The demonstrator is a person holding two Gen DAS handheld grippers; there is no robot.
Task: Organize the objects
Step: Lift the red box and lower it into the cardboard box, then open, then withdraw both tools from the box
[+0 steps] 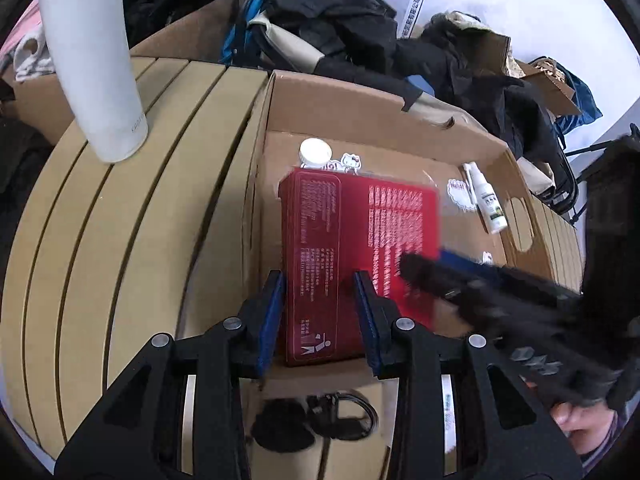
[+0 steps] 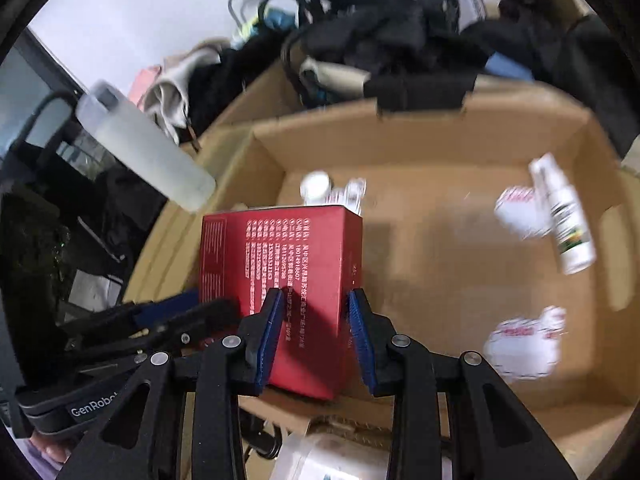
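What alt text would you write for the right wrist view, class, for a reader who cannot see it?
The right claw grips a red box over an open cardboard box, with the left claw holding its other side. A white spray bottle lies inside the carton.

One red box (image 1: 352, 256), one spray bottle (image 1: 486, 200), perhaps three stickers (image 2: 520, 344).

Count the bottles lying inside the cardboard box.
2. A white spray bottle lies near the right wall of the cardboard box; a white-capped bottle sits behind the red box, which may hide more.
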